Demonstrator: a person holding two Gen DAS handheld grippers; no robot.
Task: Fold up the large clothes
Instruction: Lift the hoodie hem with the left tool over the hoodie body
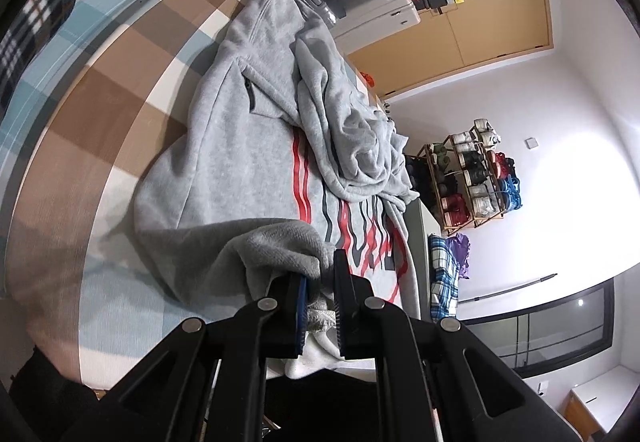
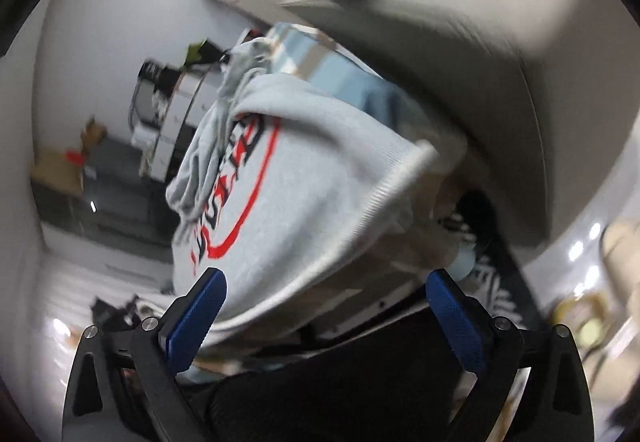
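- Sweatshirt (image 1: pixel 240 145), grey with red and black lettering too distorted to read, lies across the checked bed cover (image 1: pixel 100 129).
- Left gripper (image 1: pixel 322 282) is clamped on its hem; right gripper (image 2: pixel 324 302) stands wide apart, gripping nothing.
- Shoe rack (image 1: pixel 468 177) stands against the white wall.

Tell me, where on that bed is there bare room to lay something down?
The checked bedcover lies bare left of the grey hoodie, out to the bed's edge. The right side is crowded: a bunched sleeve tops the hoodie there, with little cover showing past it.
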